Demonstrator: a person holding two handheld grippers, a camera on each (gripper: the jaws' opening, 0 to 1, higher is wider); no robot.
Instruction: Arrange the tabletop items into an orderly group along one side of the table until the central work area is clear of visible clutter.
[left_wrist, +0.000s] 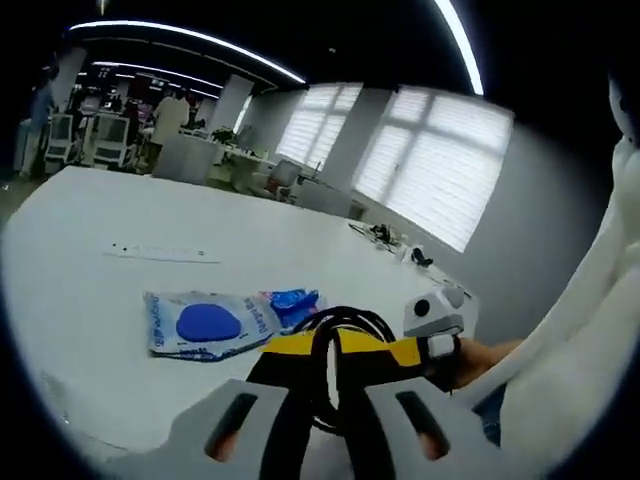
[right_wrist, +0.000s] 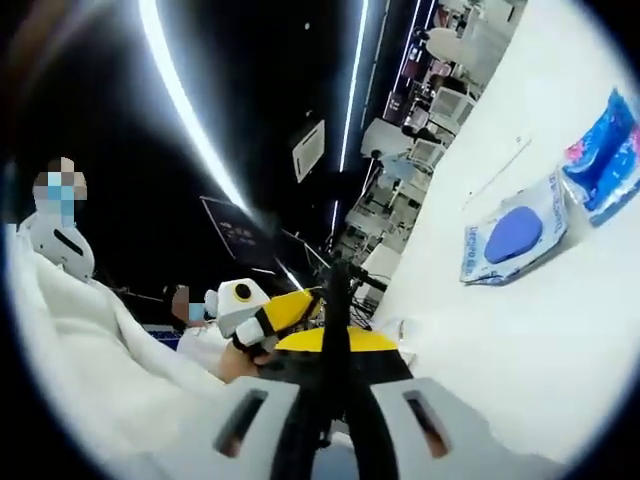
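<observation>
Left tool (left_wrist: 325, 425) clamping black-yellow strap (left_wrist: 340, 350), right tool (right_wrist: 330, 420) likewise, blue-pad packet (left_wrist: 210, 325) on table (left_wrist: 90, 230).

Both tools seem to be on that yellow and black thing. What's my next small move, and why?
Probably carry the yellow and black item toward the table edge: both the left tool and right tool look closed on it, above the surface, while the blue-printed packet sits mid-table.

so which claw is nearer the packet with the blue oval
Left. The left claw sits just short of the packet, only a black and yellow strap between. The right claw is farther from the packet, across bare table.
</observation>
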